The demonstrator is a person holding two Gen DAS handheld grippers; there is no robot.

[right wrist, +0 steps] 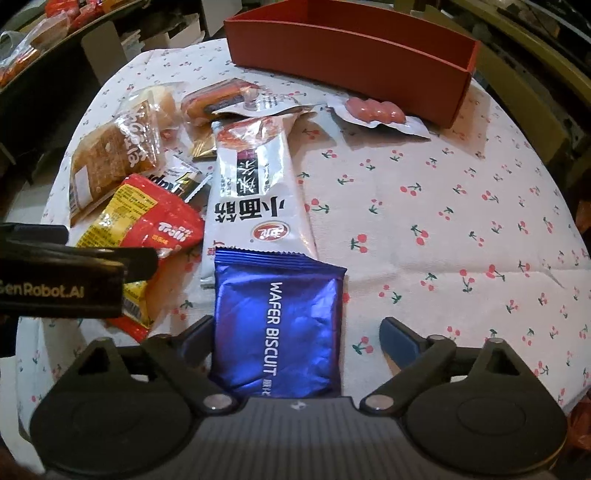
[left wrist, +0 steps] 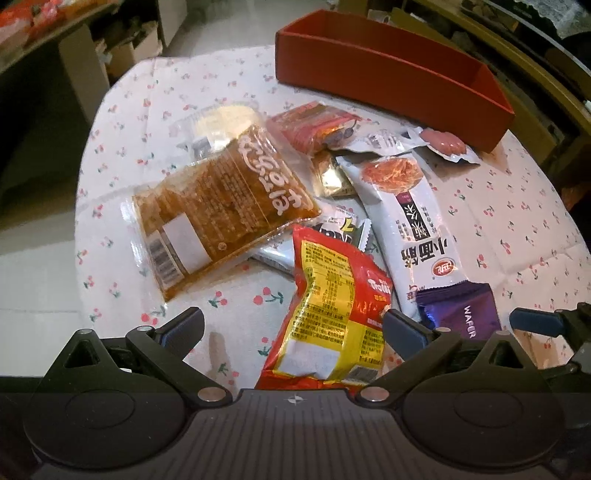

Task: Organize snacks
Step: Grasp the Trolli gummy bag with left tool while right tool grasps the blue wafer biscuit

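Note:
A pile of snack packets lies on the cherry-print tablecloth (right wrist: 443, 206). A red open box (left wrist: 391, 70) stands at the back; it also shows in the right wrist view (right wrist: 347, 48). My left gripper (left wrist: 293, 328) is open, its jaws either side of a red and yellow Trolli bag (left wrist: 332, 317). My right gripper (right wrist: 297, 338) is open around a blue wafer biscuit packet (right wrist: 277, 325). A long white noodle packet (right wrist: 255, 184), an orange-brown cake packet (left wrist: 221, 206) and a sausage pack (right wrist: 373, 110) lie nearby.
The table edge curves away at left and right. Cardboard boxes and a shelf with more snacks (right wrist: 48, 33) stand behind at the left. The left gripper's body (right wrist: 66, 280) shows in the right wrist view, over the Trolli bag (right wrist: 147, 229).

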